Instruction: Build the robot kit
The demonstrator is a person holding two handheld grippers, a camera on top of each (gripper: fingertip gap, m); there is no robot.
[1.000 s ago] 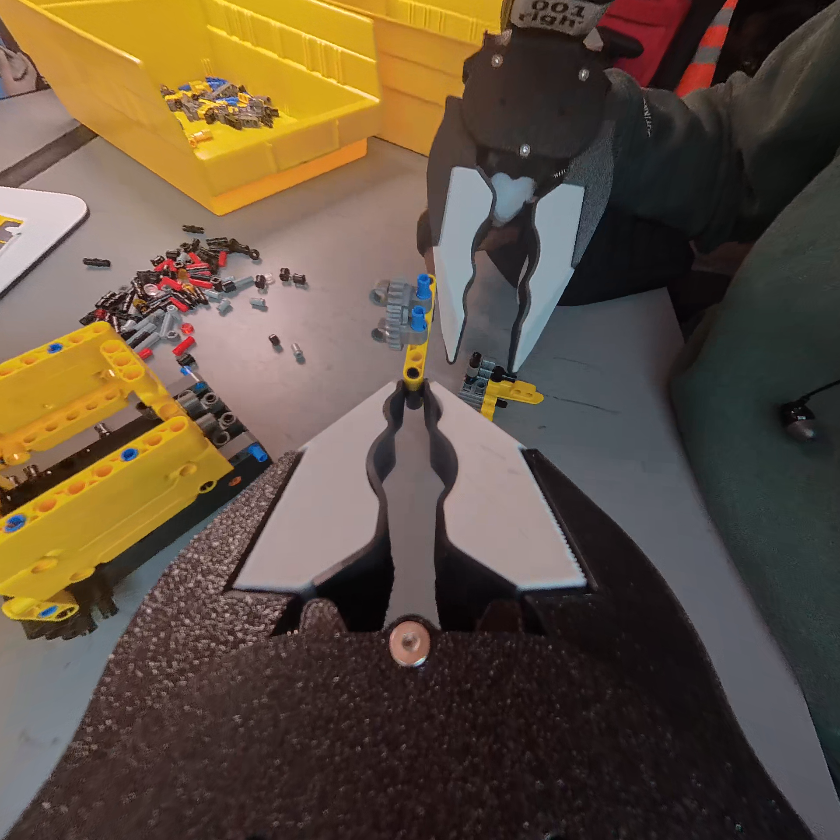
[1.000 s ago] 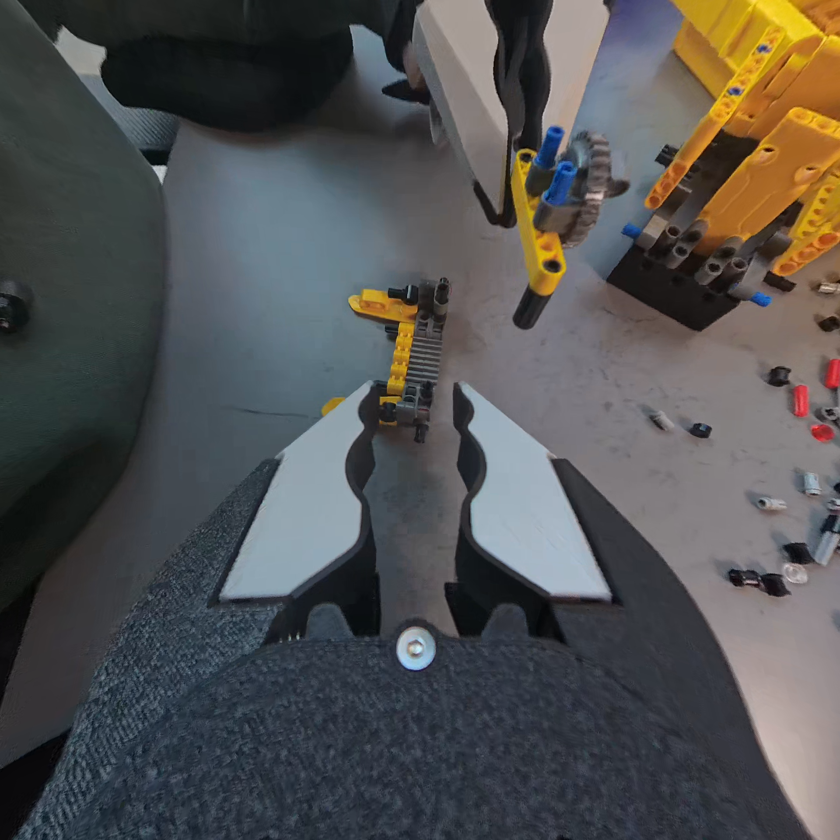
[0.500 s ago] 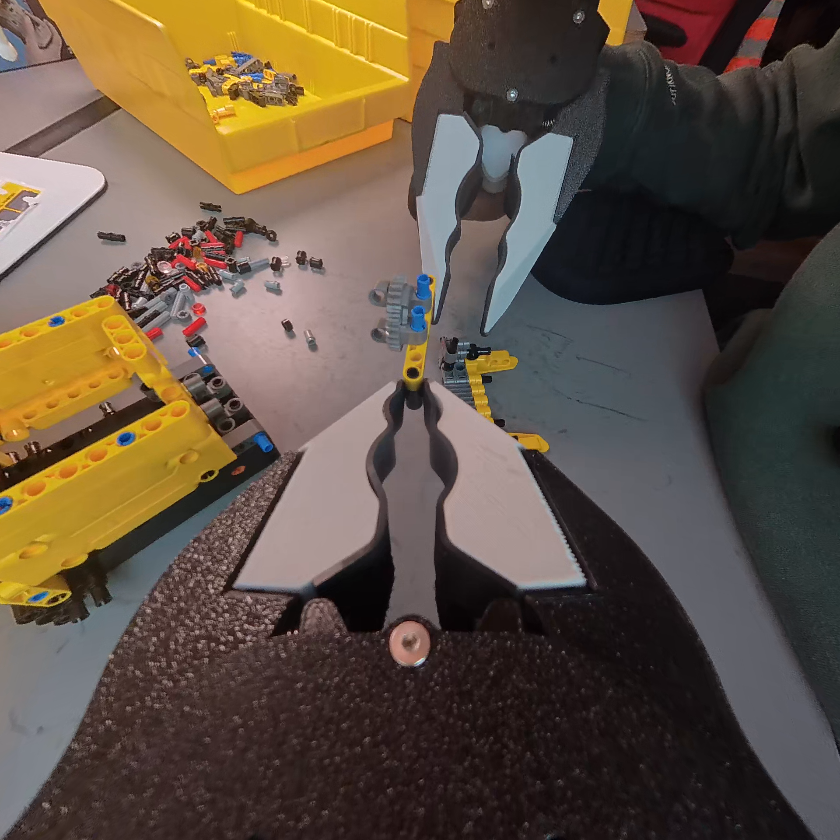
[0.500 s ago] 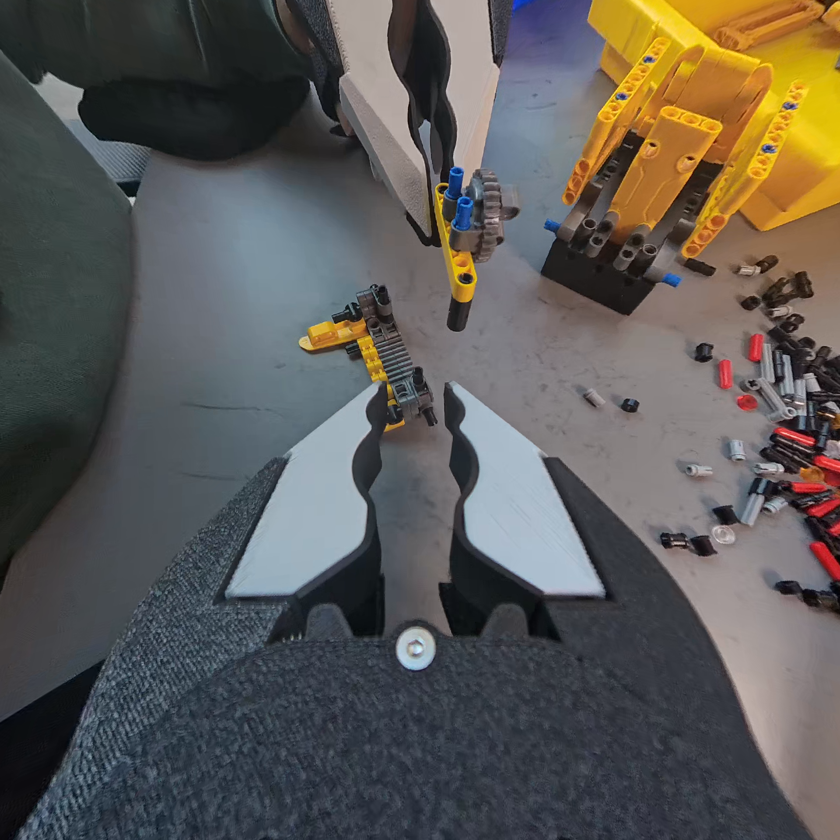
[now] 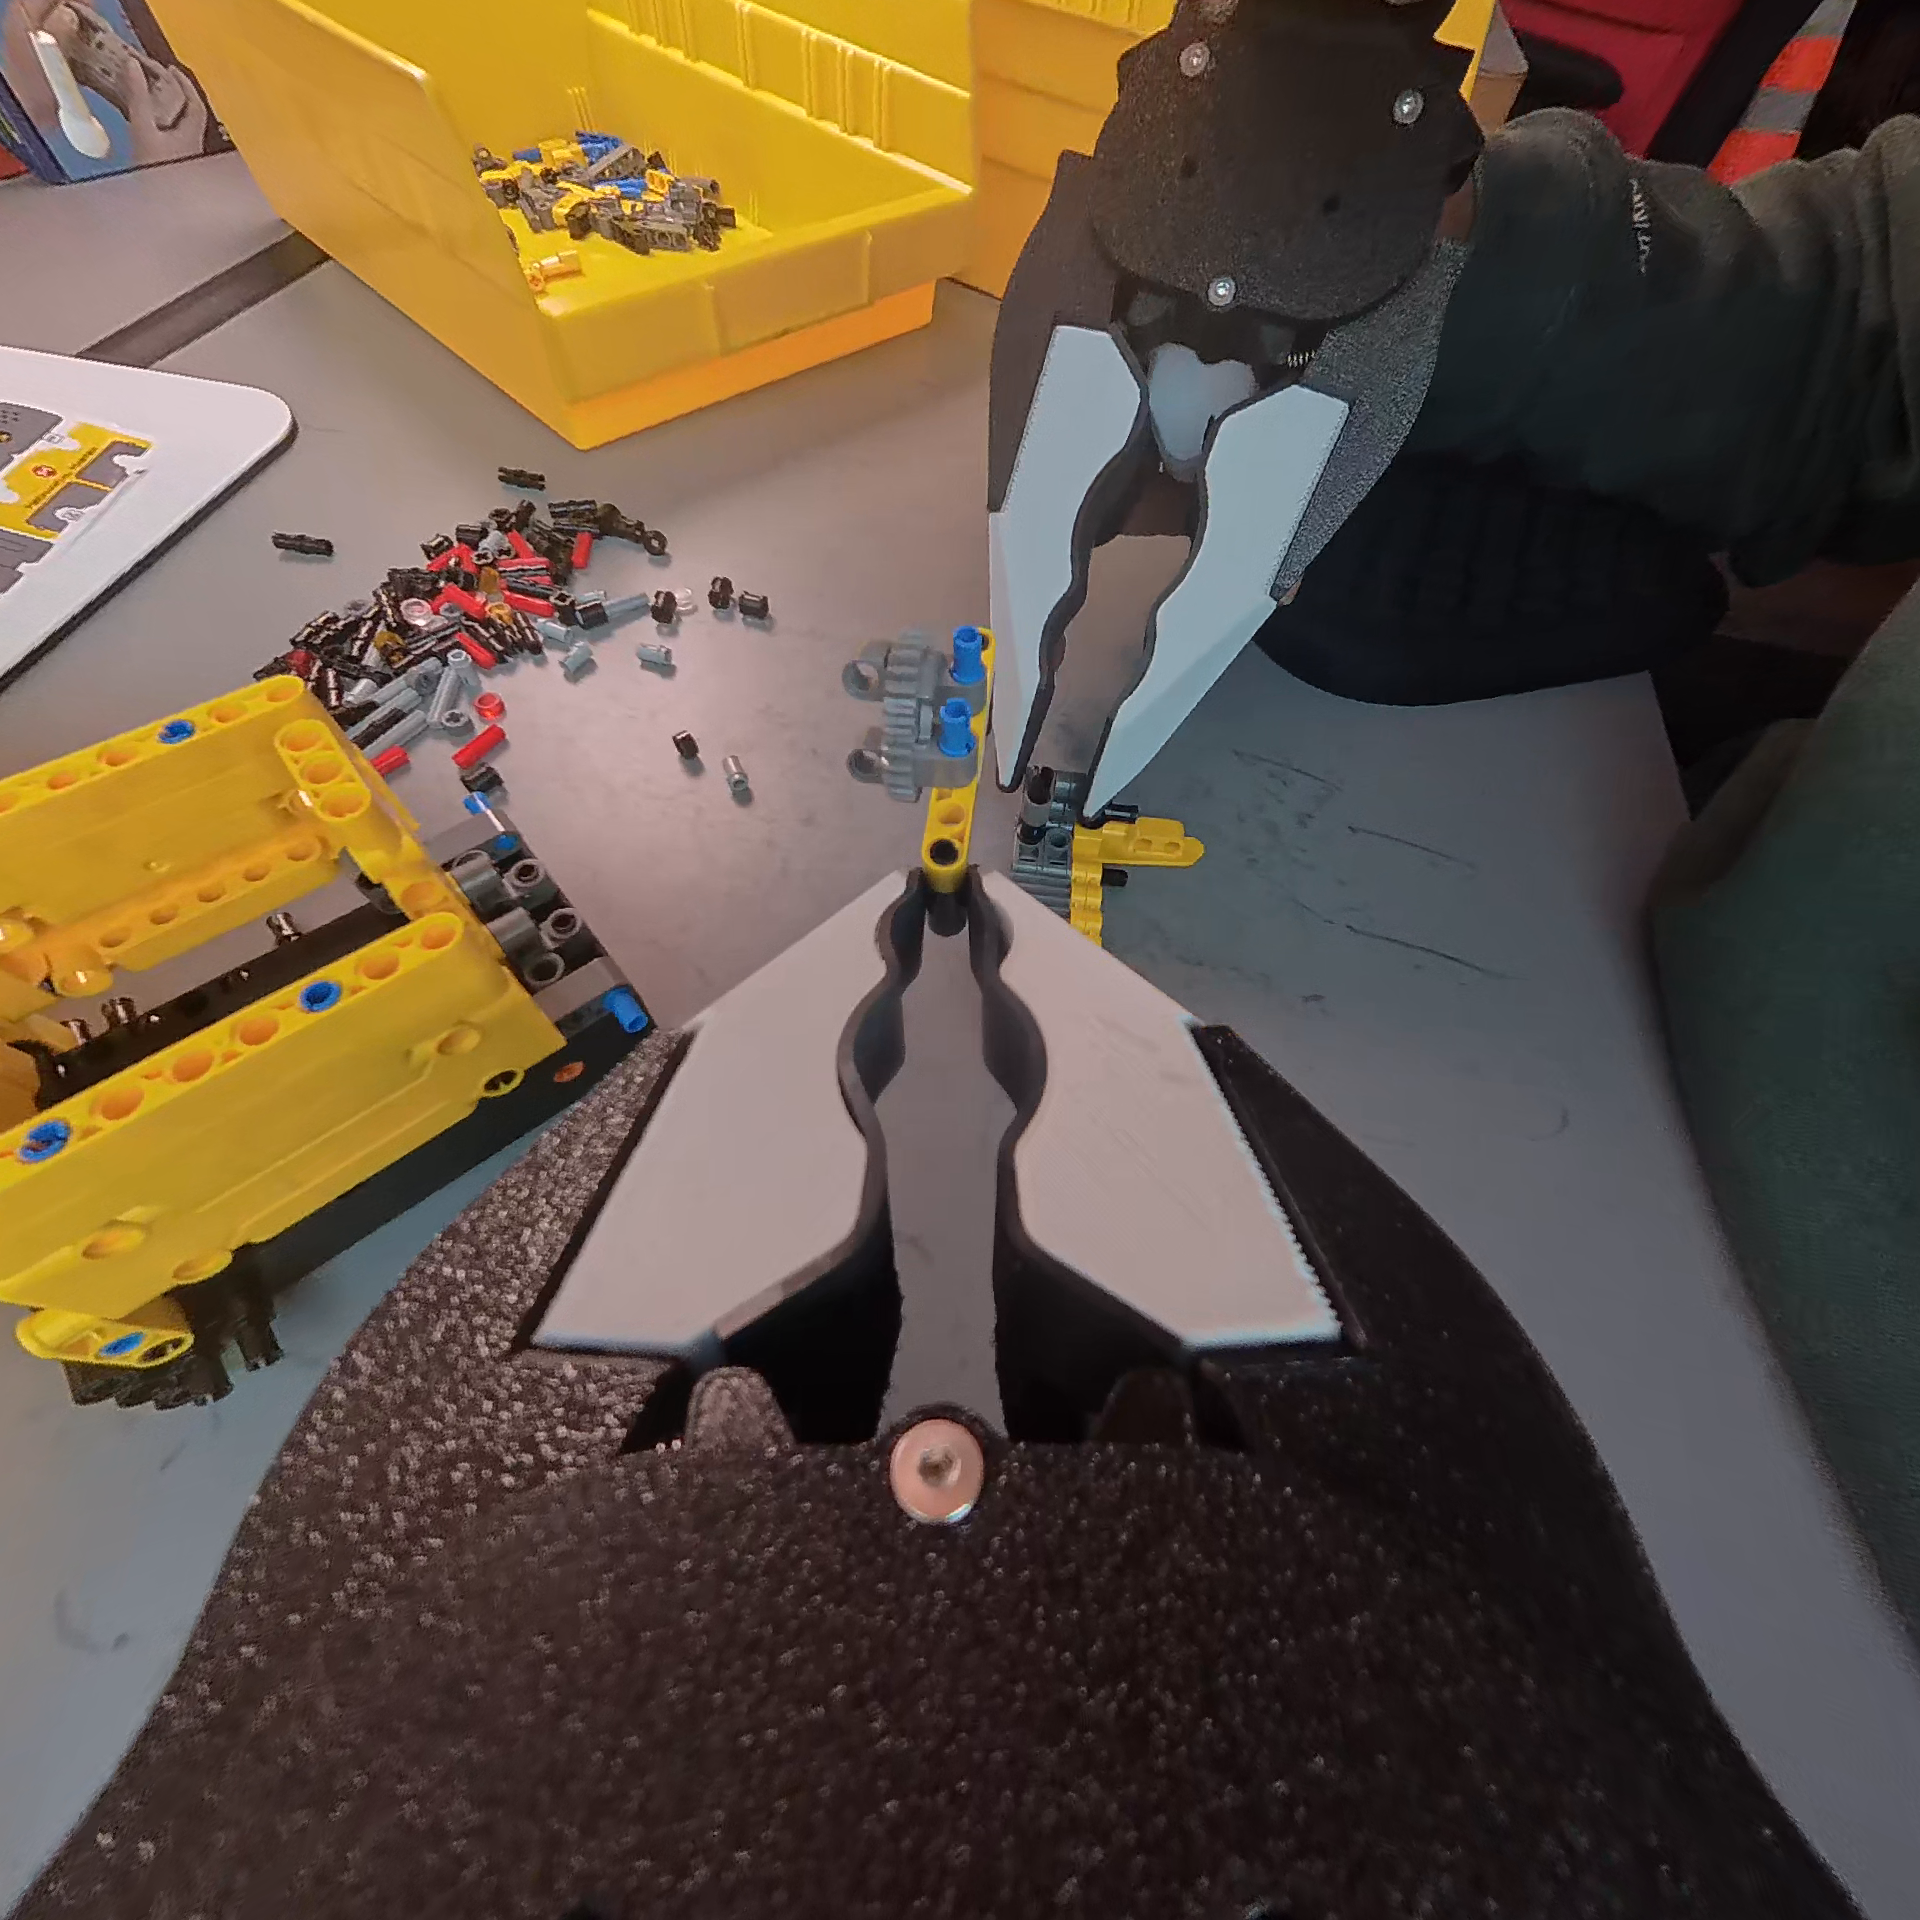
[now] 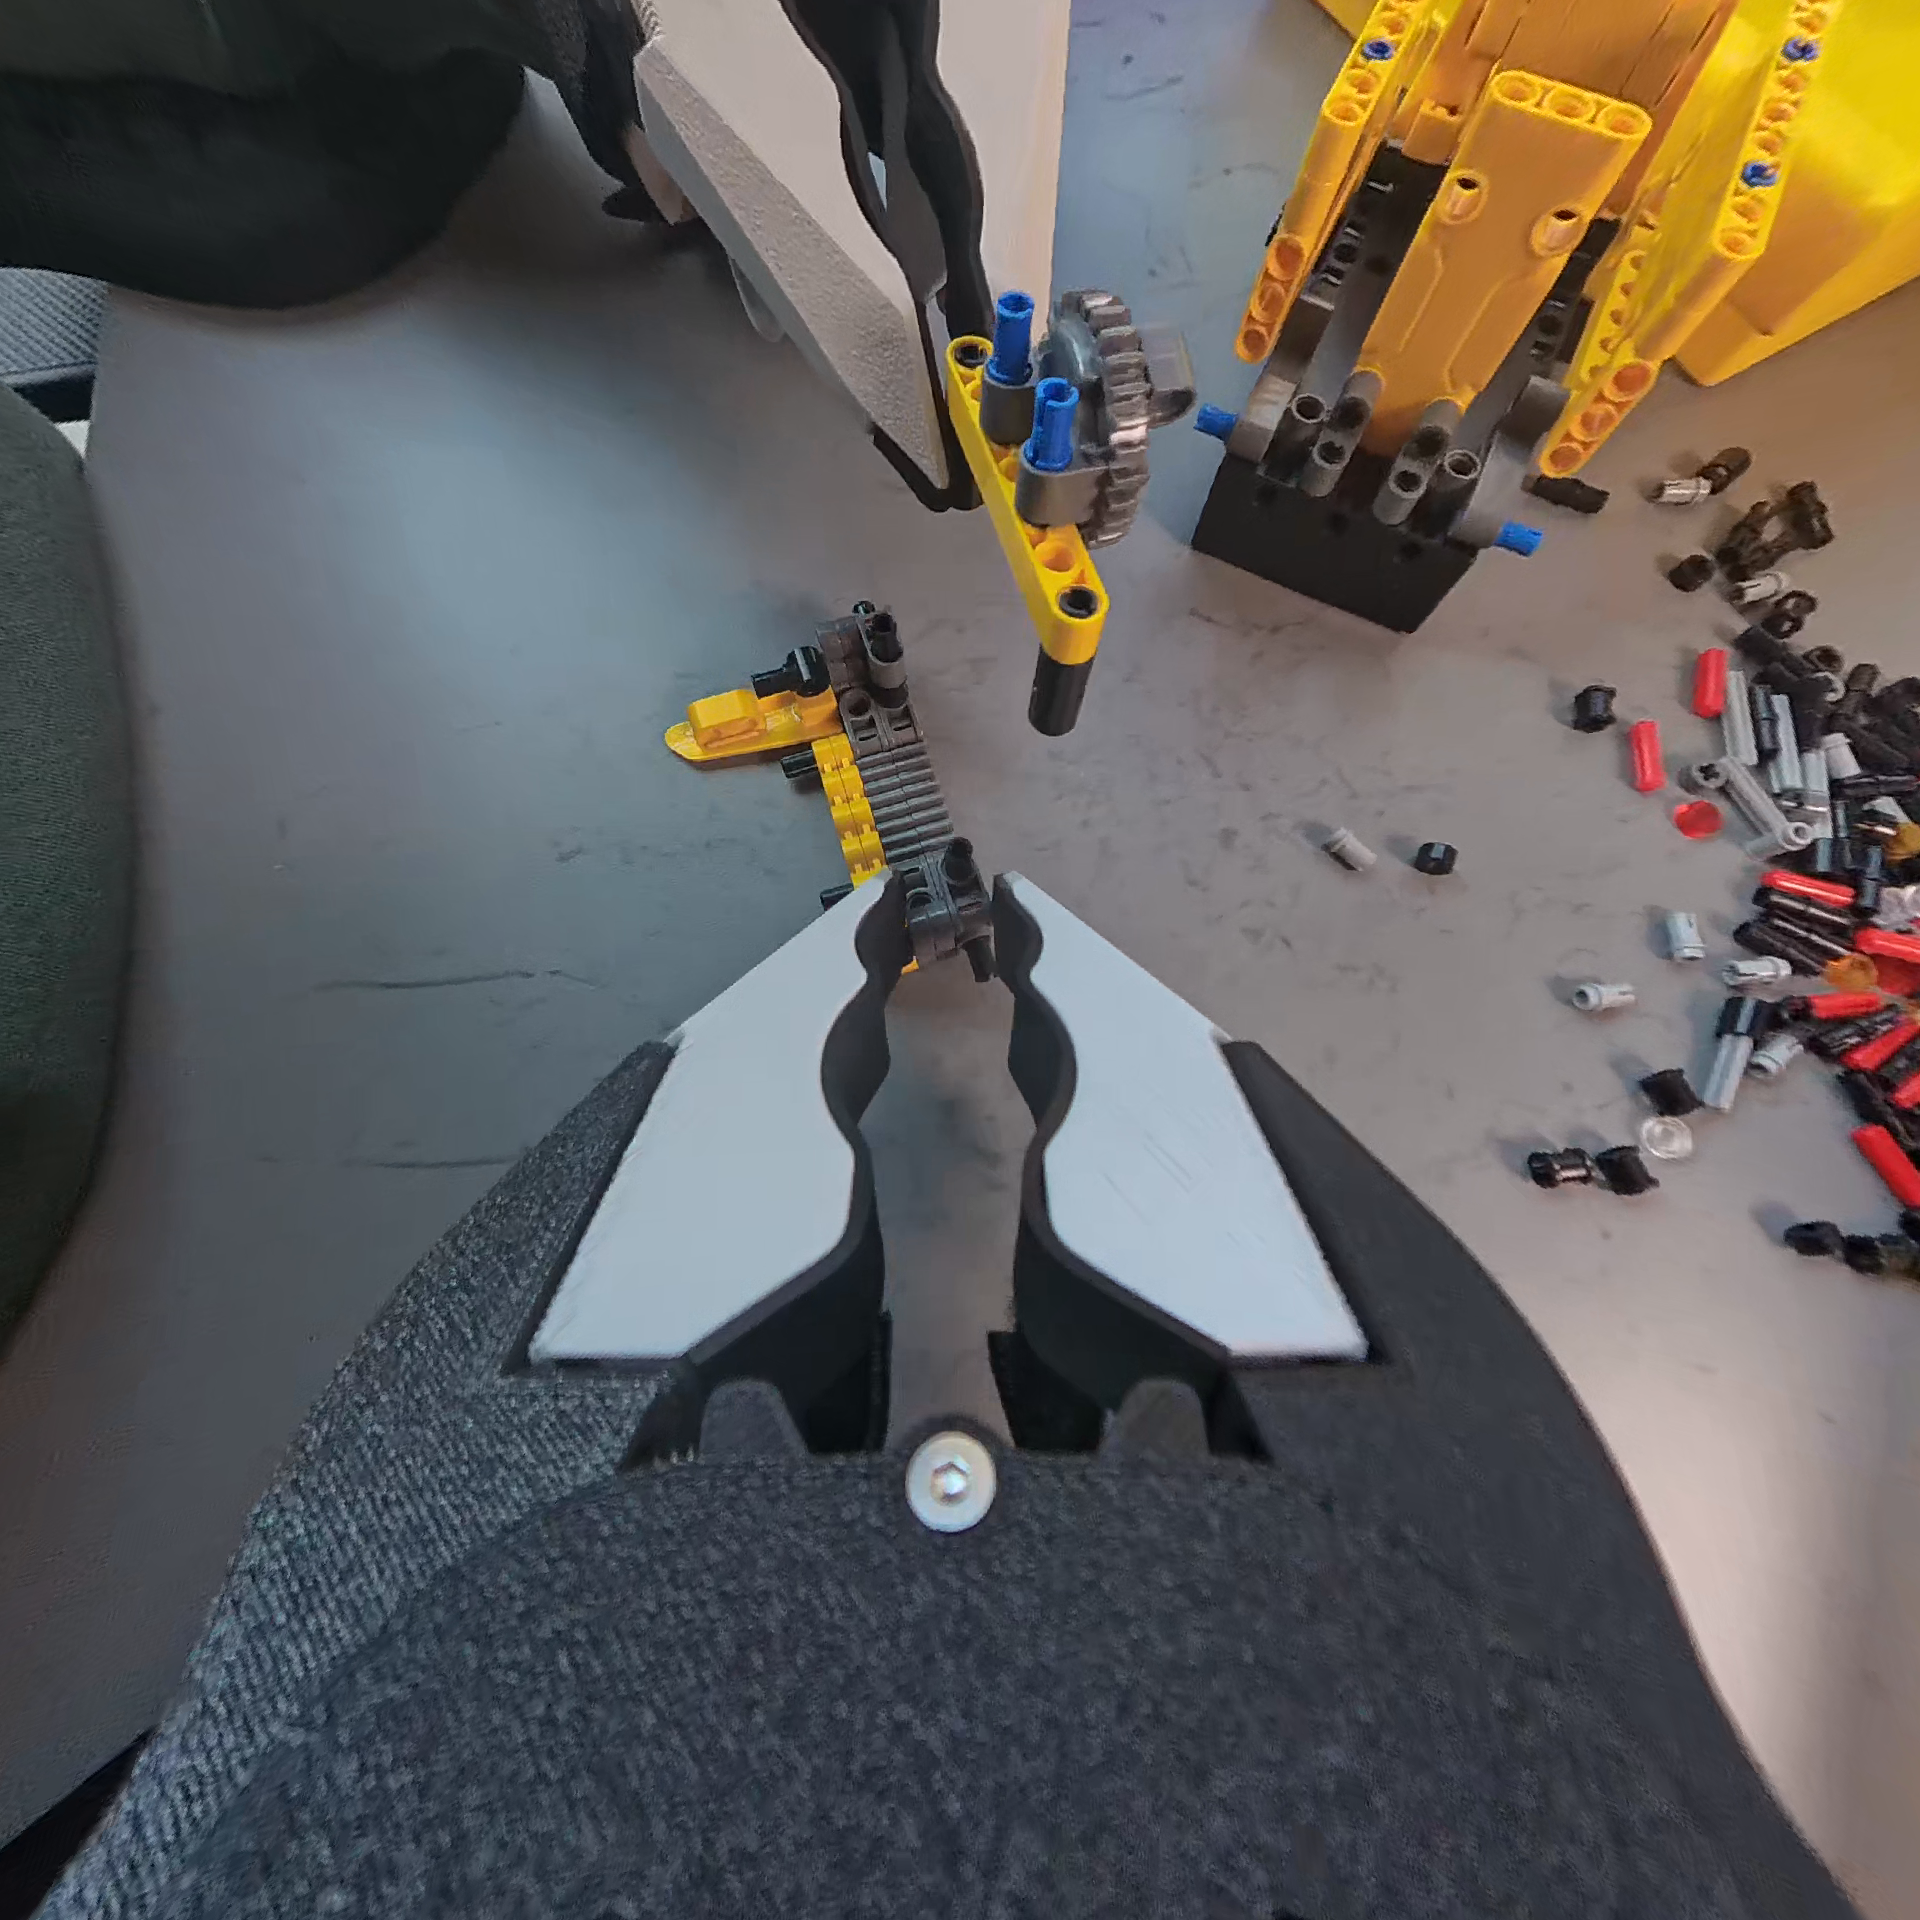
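Here the grey table carries, at its far edge, a yellow parts bin with a small heap of mixed pieces inside, and nearer, a large yellow-and-black beam assembly beside a scatter of red, black and grey pins. The left gripper has its jaws closed on the end of a yellow beam with grey gears and blue pins, held clear of the table. The right gripper has its jaws parted, straddling the dark end of a small yellow-and-grey toothed-rack piece that lies flat on the table; whether the fingertips touch it is unclear.
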